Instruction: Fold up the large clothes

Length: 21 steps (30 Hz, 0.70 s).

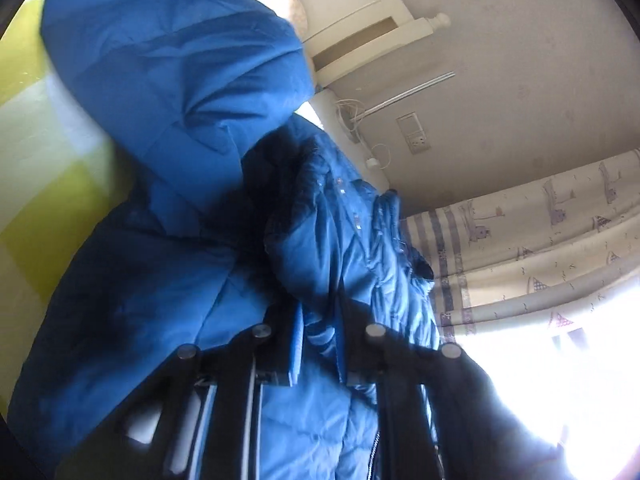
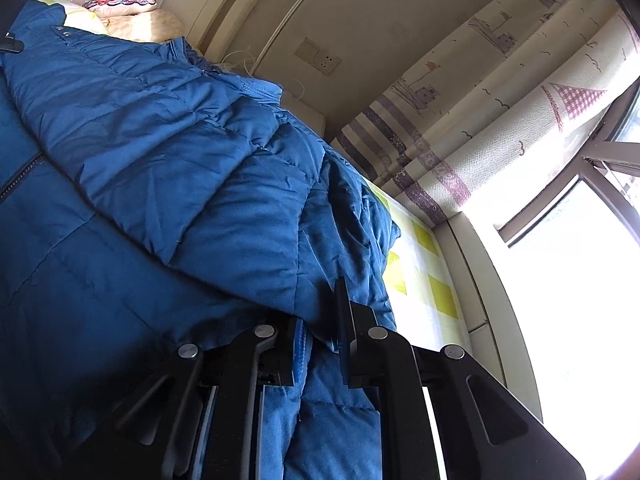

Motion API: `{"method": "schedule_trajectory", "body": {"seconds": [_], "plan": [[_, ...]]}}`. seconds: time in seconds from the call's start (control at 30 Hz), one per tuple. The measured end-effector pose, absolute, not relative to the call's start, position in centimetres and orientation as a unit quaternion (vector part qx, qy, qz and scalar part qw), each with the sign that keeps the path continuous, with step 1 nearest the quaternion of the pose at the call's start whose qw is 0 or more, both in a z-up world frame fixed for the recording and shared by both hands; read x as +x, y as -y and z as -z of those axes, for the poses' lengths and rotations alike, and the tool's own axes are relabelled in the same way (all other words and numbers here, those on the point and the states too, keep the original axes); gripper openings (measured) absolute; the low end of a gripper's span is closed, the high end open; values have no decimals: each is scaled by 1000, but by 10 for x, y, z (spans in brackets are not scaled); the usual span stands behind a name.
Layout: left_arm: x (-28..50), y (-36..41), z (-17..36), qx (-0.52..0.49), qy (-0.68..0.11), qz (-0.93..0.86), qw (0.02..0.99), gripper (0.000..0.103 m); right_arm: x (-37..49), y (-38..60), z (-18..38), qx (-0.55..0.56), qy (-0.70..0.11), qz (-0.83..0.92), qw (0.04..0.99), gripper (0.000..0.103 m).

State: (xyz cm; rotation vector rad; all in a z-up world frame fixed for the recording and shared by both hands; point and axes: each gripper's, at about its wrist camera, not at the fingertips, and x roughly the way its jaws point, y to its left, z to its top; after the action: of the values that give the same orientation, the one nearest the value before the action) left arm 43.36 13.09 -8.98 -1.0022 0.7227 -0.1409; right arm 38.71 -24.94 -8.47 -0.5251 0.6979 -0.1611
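Blue quilted jacket (image 2: 168, 168) pinched in both your grippers, over the checked bedsheet (image 2: 424, 280).

Your right gripper (image 2: 320, 344) has its jaws drawn in on a fold of the jacket's padded edge, fabric bunched between the two black fingers (image 2: 352, 344); the rest of the coat lies across the bed toward the pillows (image 2: 136, 20) by the headboard (image 2: 224, 4), with the curtain (image 2: 500, 120) and bright window (image 2: 580, 280) to the side. Your left gripper (image 1: 320, 352) likewise has its jaws narrowed onto a thick fold of the jacket (image 1: 168, 140), which rises in front of the lens, blurred, hiding most of the yellow-and-white sheet (image 1: 36, 152). A wall socket (image 1: 414, 134) shows beyond.
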Motion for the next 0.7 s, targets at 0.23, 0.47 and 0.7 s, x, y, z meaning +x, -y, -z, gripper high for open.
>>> {"method": "schedule_trajectory", "body": {"seconds": [0.23,0.47,0.7], "plan": [[413,-126,112,-424,-383,56,819,16,395,280,79,-175,-365,71,912,12],[366,-117,65,-310,-360,-38,879,46,397,314,80,-73,-414,-13,907,20],[402,-94,9,-190,-308,12,932,84,369,376,37,97,-400,0,911,39]]}}
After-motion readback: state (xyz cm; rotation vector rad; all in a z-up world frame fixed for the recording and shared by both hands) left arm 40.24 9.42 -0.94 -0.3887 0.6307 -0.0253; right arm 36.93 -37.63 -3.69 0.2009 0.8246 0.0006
